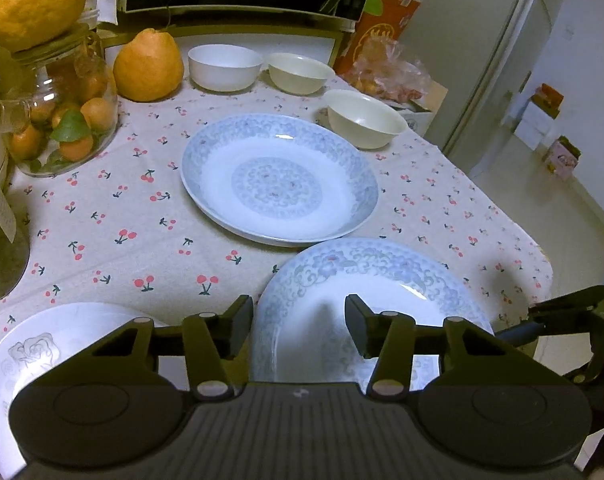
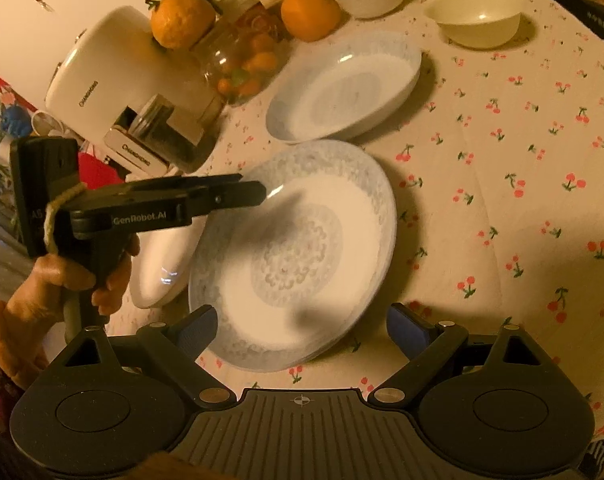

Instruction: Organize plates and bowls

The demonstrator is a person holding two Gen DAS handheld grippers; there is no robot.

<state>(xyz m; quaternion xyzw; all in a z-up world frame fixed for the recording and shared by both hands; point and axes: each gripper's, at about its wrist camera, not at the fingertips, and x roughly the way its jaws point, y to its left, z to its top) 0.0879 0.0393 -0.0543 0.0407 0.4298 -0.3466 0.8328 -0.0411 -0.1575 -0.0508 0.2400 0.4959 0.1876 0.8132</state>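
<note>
Porcelain, white with a blue floral rim: nearest plate (image 1: 381,280) lying flat on the cherry-print surface (image 1: 122,220), just before a matching plate (image 1: 280,180). Straddling its left rim with left gripper (image 1: 300,324) fingers, parted, not yet clamping. Hovering at its near edge with right gripper (image 2: 302,328) fingers spread wide, grasping nothing.
</note>
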